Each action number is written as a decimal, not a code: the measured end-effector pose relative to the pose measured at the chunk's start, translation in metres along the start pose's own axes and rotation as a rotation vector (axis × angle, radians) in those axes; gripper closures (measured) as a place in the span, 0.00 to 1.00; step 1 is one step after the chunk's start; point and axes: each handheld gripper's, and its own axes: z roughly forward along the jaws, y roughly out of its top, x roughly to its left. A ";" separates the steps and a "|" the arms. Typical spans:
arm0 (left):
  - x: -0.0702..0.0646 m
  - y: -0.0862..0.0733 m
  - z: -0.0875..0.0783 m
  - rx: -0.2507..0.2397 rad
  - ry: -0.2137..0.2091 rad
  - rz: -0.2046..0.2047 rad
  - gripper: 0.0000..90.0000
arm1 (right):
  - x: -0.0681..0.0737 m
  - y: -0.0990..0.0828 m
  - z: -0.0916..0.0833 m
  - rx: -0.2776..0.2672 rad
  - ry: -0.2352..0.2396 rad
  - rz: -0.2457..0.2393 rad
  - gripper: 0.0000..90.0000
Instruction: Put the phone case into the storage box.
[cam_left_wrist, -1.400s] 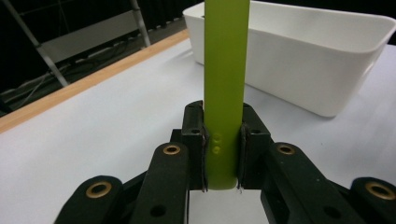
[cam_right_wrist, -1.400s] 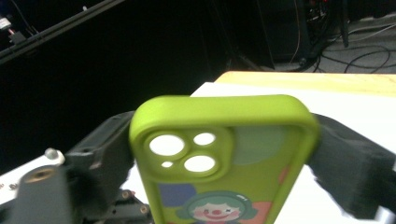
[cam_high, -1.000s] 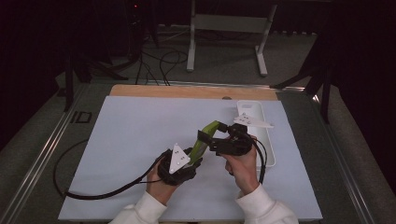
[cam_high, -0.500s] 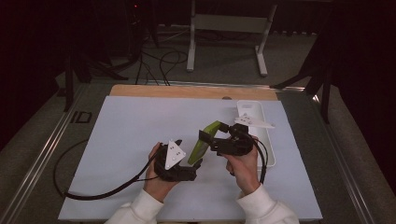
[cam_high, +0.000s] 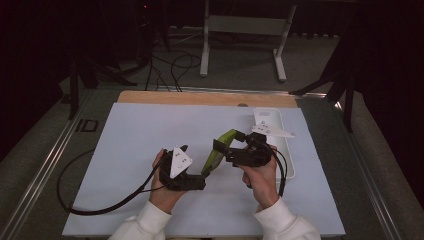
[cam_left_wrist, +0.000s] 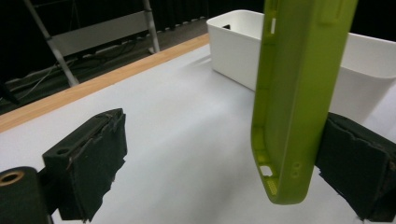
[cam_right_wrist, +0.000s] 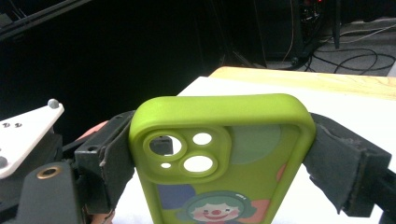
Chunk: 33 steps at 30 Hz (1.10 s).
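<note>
The right gripper (cam_high: 225, 149) pinches the green phone case (cam_right_wrist: 219, 154) by its sides. The left gripper (cam_left_wrist: 224, 172) has just been opening; its jaws stand spread with the case between them, apparently touching one pad.

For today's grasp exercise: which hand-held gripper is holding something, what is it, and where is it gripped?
The right hand-held gripper clamps the green phone case across its two long side edges, near the camera end. The left hand-held gripper, jaws just opened, grips nothing.

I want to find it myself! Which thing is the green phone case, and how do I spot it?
Look at the big white mat on the table, then at its middle, where two hands meet. The lime-green rubbery phone case stands between them, gripped by the right claw. It's the only bright green thing, with a clown picture.
</note>
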 end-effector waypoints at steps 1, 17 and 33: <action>0.001 0.000 0.000 -0.001 0.000 -0.005 0.06 | 0.000 0.000 0.000 -0.002 0.002 0.000 0.17; 0.008 0.001 -0.006 0.002 -0.003 0.005 0.01 | 0.000 0.002 -0.001 -0.008 -0.008 -0.005 0.17; 0.026 0.000 -0.021 -0.024 0.030 -0.030 0.00 | -0.002 0.006 -0.004 -0.018 -0.030 -0.006 0.17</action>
